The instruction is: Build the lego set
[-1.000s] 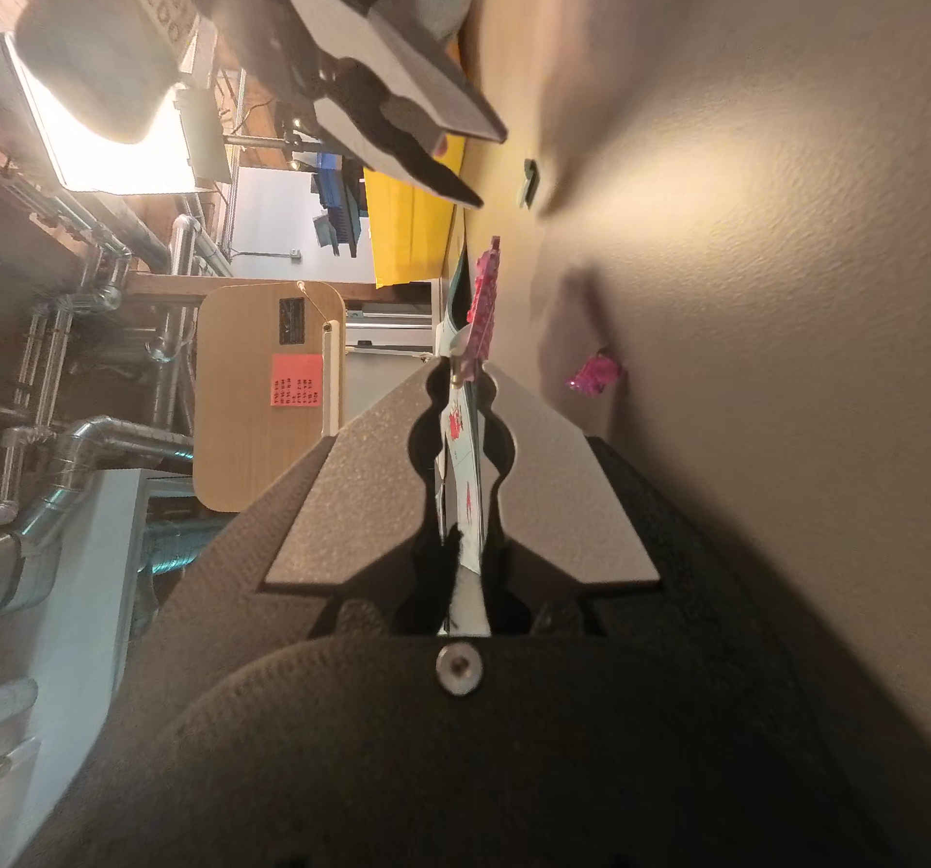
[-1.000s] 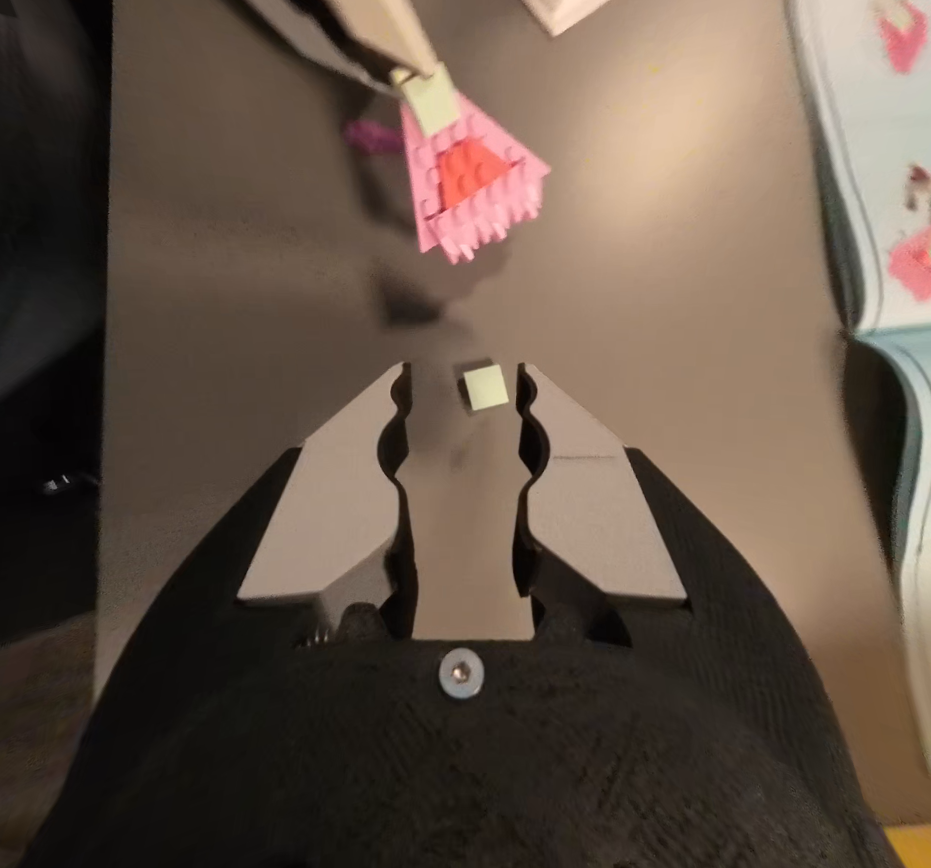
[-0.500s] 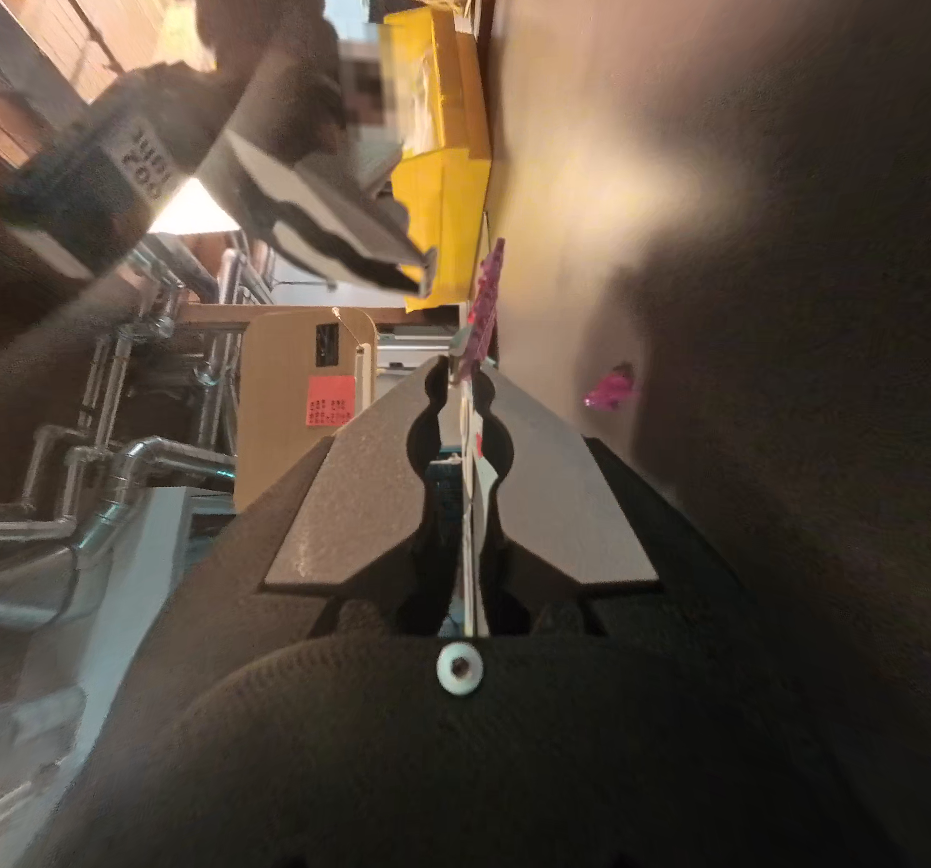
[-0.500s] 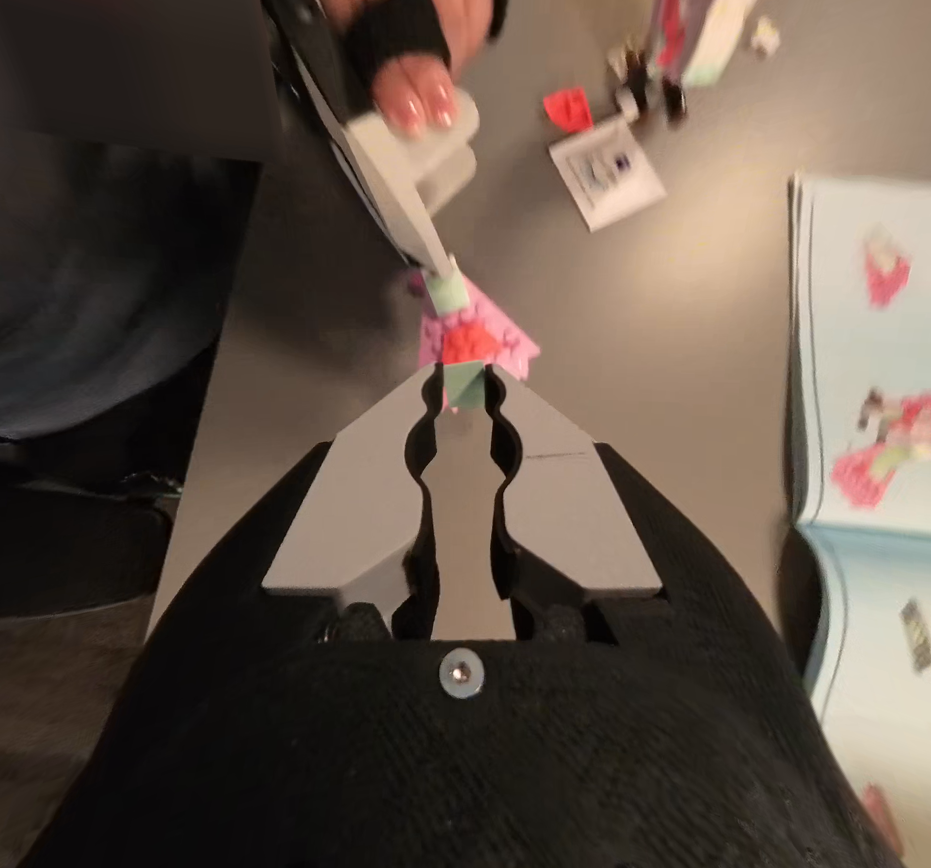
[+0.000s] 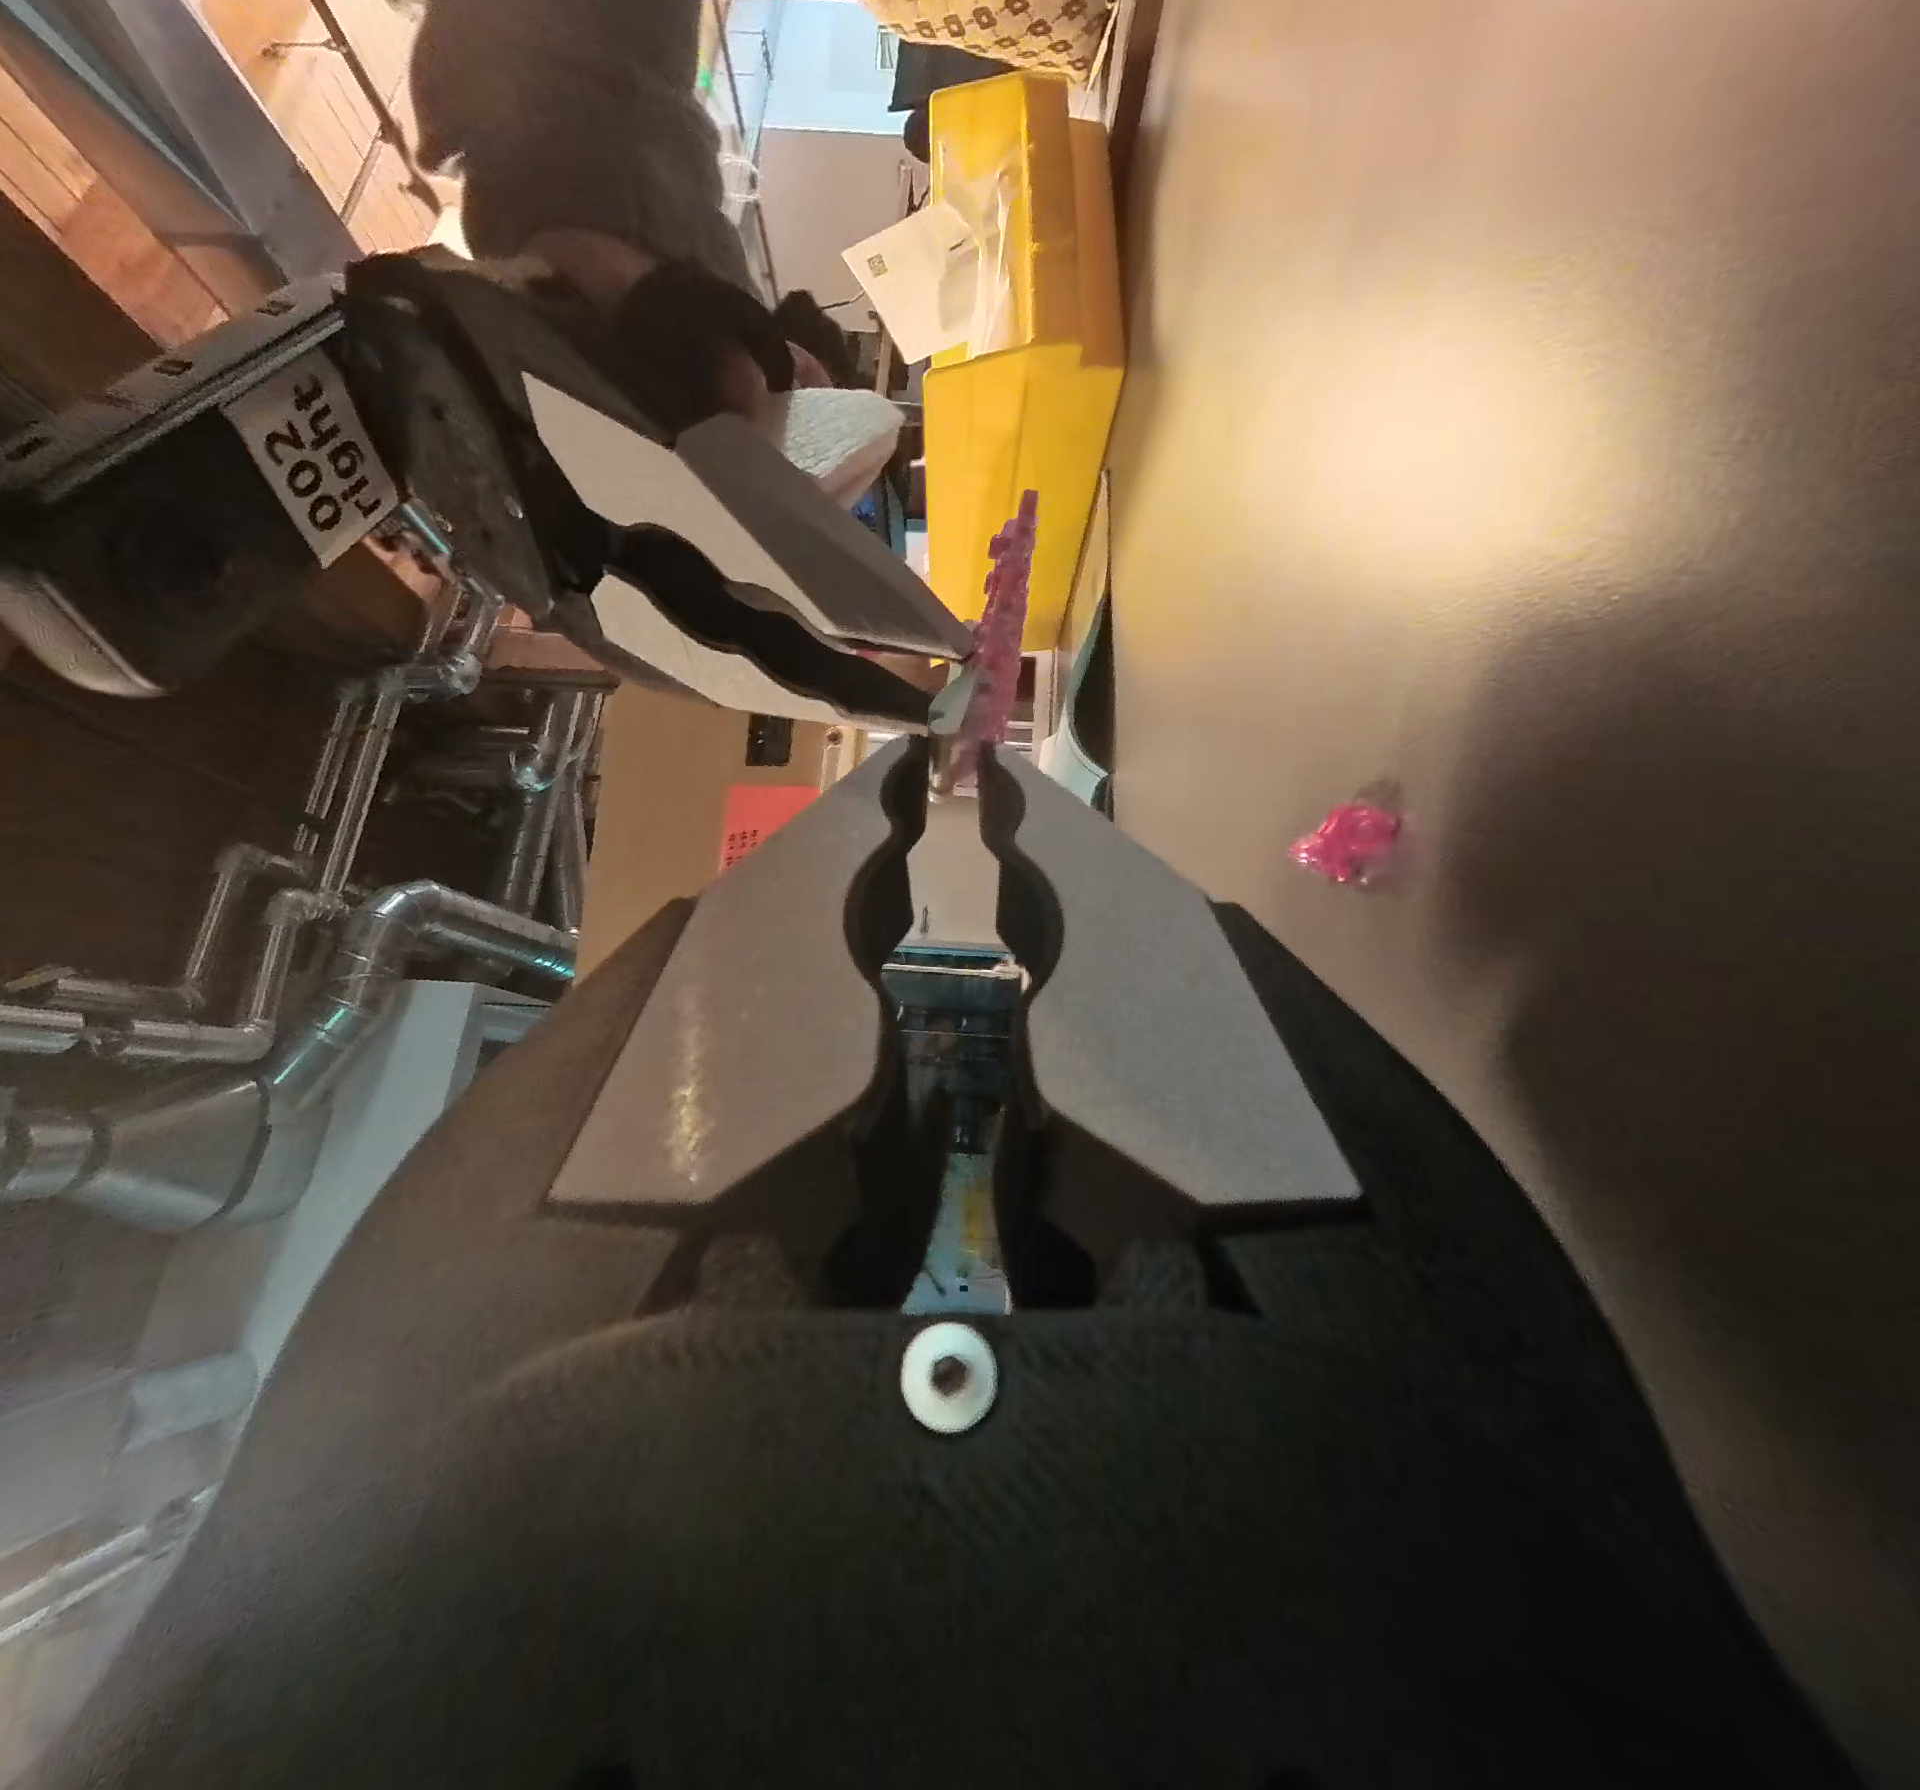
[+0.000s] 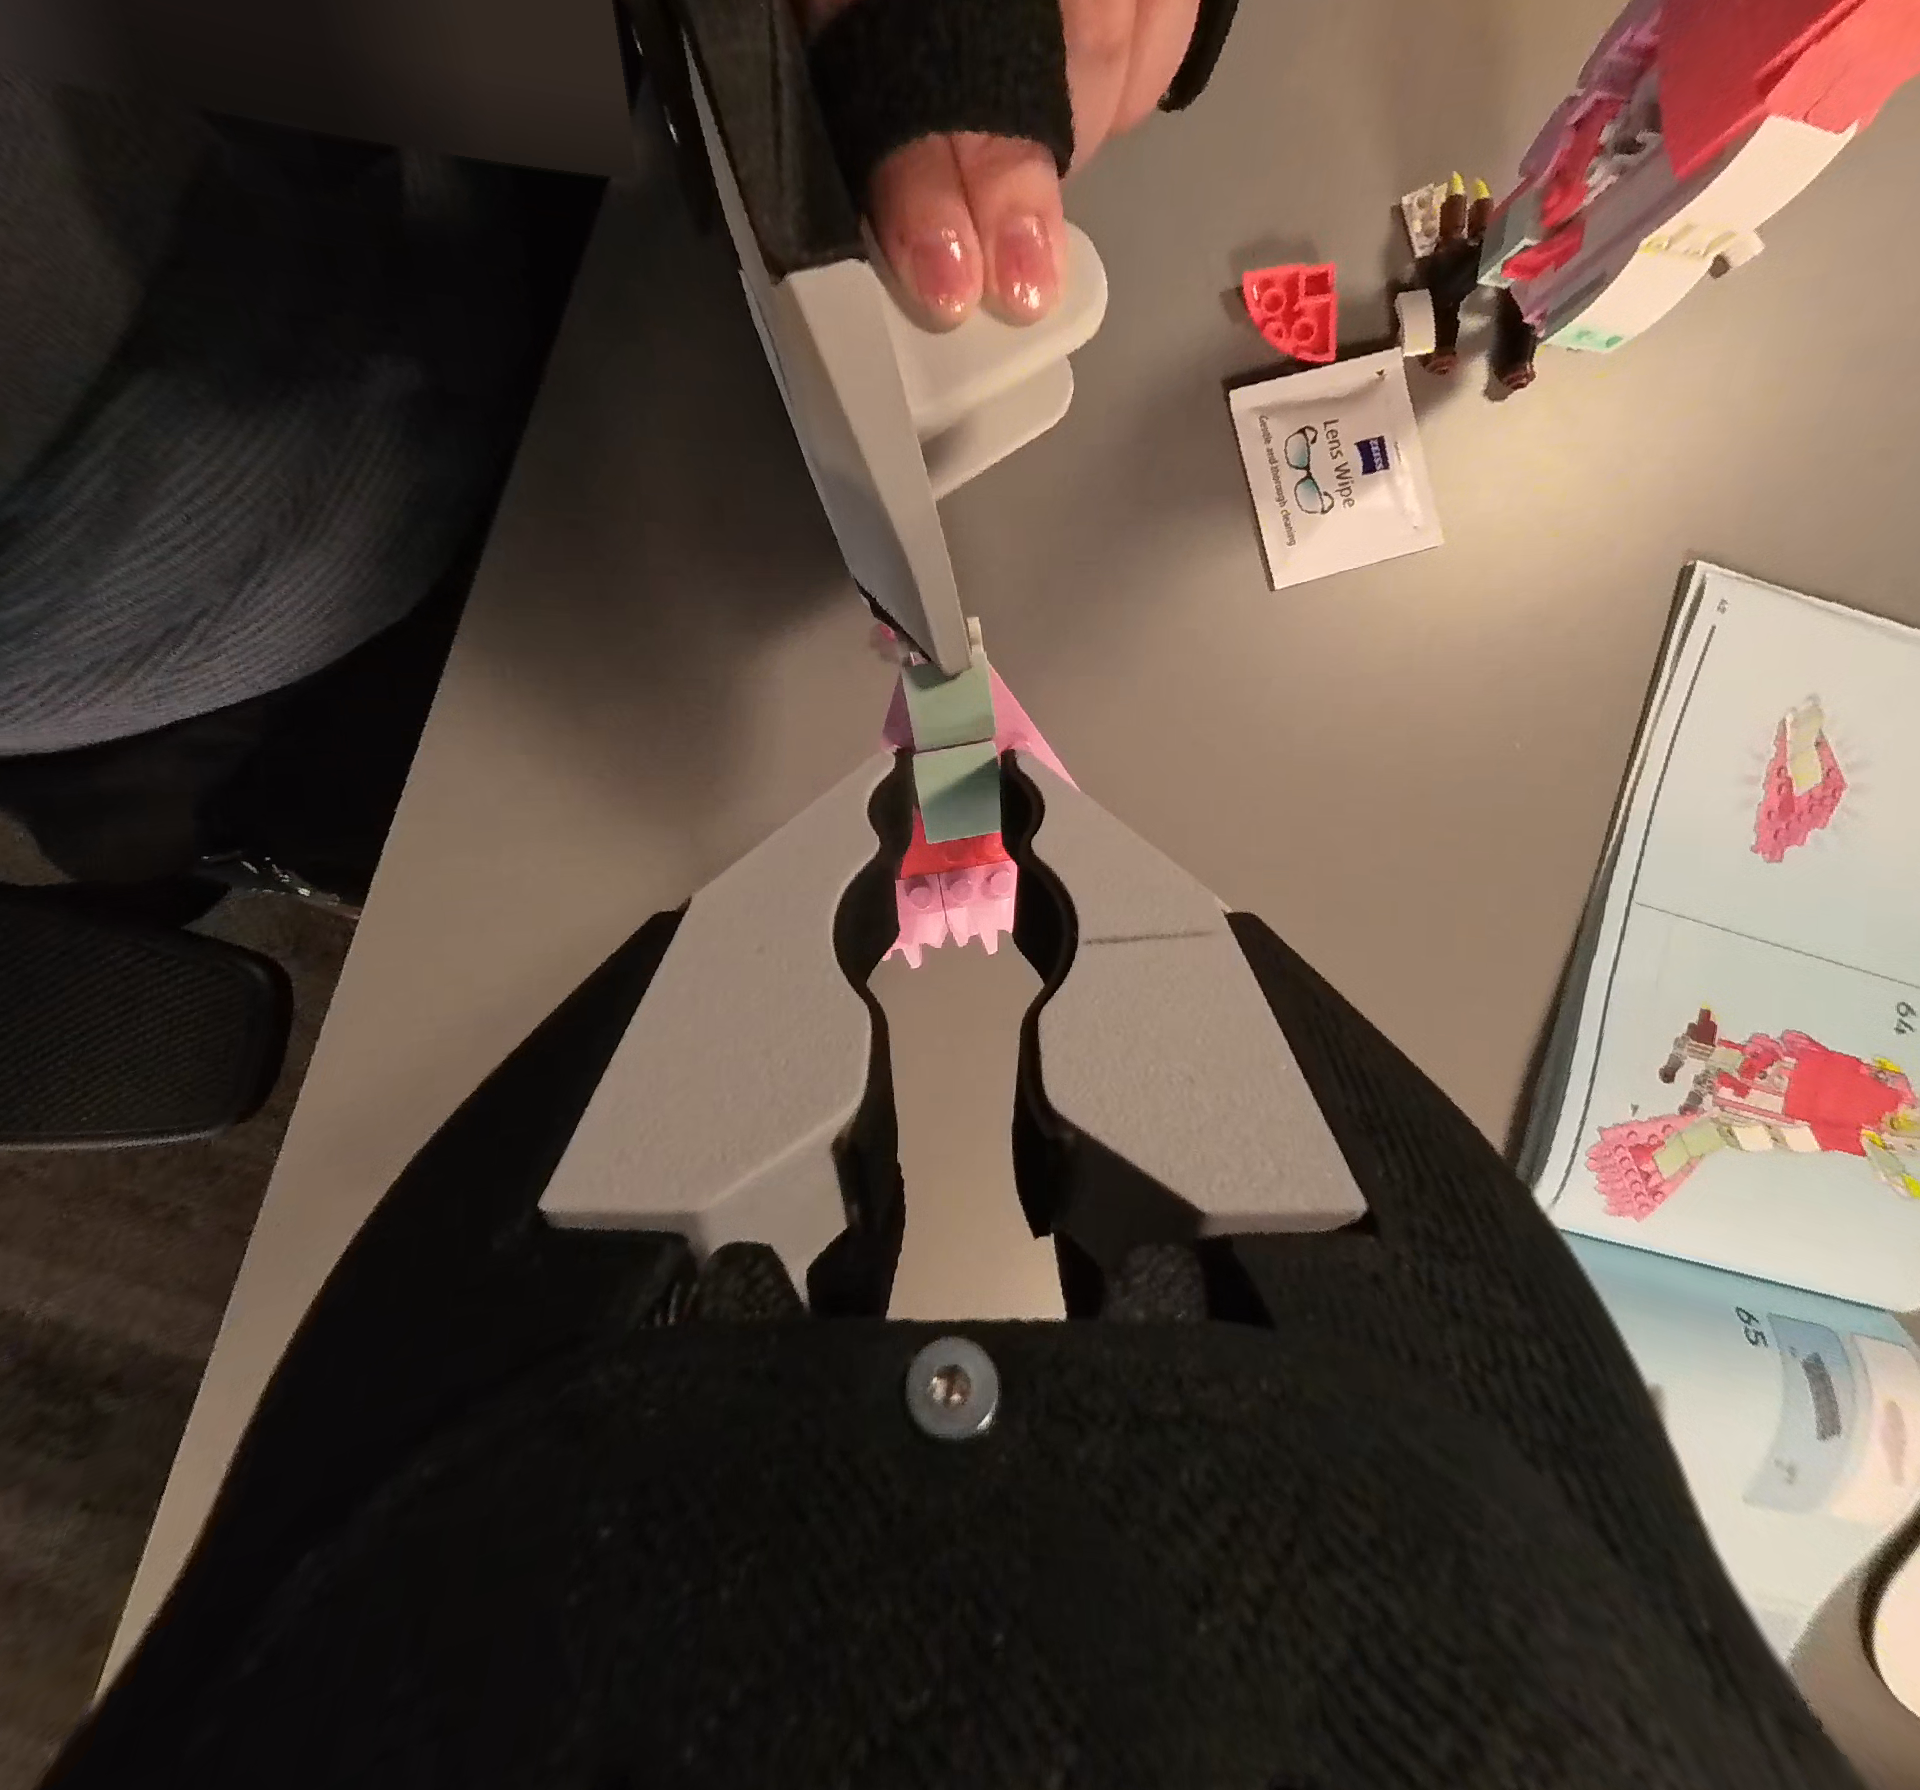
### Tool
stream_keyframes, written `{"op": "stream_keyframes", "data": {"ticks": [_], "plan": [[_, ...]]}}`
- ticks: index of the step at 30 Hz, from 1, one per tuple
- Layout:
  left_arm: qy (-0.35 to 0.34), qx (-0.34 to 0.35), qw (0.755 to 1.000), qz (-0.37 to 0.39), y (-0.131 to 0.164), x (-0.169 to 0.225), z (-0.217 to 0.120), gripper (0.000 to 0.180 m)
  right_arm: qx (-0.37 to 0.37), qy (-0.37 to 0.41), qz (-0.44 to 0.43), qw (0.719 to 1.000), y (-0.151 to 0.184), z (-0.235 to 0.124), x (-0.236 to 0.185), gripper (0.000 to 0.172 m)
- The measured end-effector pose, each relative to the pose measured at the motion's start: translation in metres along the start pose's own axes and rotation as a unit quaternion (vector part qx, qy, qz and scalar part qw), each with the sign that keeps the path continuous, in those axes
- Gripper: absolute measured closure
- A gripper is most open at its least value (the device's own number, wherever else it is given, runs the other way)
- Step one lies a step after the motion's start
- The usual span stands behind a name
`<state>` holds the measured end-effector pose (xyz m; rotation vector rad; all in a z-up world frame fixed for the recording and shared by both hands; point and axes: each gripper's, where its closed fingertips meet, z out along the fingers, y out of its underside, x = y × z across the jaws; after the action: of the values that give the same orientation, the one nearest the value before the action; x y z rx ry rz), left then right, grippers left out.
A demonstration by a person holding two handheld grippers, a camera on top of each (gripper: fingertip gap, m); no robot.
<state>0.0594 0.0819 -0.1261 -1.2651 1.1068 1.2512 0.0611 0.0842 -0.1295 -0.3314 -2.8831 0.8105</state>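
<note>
Pink brick wing (image 6: pixel 956 909), at frame centre above the grey surface (image 6: pixel 1195 701), is clamped by the left gripper (image 6: pixel 940 660); the right gripper (image 6: pixel 956 784) pinches a sage-green tile (image 6: pixel 958 795) against it.

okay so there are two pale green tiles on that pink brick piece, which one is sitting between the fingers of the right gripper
The nearer pale green tile, between the right gripper's fingers. The other pale green tile lies beyond it on the pink brick piece, under the left gripper's fingertips.

table (image 6: pixel 665 514): grey, matte | ducts (image 5: pixel 343 992): silver metal | bin (image 5: pixel 1023 306): yellow
</note>
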Motion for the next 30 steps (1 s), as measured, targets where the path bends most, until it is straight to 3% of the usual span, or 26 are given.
{"op": "stream_keyframes", "data": {"ticks": [11,16,19,21,25,28,30], "plan": [[-0.008,-0.001,1.000,-0.002,0.000,-0.003,-0.001,0.173,-0.018,-0.008,0.000,1.000,-0.003,-0.001,0.002,0.153],[-0.013,-0.014,1.000,-0.013,0.006,-0.006,0.000,0.172,-0.001,0.027,0.009,1.000,-0.010,-0.012,0.005,0.125],[-0.023,-0.035,0.998,-0.050,0.016,-0.014,0.000,0.172,0.007,0.110,-0.007,0.994,-0.012,-0.017,0.008,0.109],[-0.026,-0.044,0.996,-0.077,0.023,-0.018,0.000,0.172,-0.014,0.216,-0.061,0.974,-0.007,-0.014,0.017,0.104],[-0.027,-0.048,0.994,-0.099,0.027,-0.020,0.000,0.172,-0.077,0.404,-0.181,0.893,-0.002,-0.013,0.033,0.111],[-0.024,-0.046,0.994,-0.094,0.025,-0.018,0.001,0.172,-0.144,0.483,-0.258,0.825,-0.001,-0.016,0.041,0.123],[-0.022,-0.046,0.995,-0.087,0.024,-0.017,0.001,0.172,-0.150,0.488,-0.277,0.814,-0.003,-0.009,0.039,0.130]]}}
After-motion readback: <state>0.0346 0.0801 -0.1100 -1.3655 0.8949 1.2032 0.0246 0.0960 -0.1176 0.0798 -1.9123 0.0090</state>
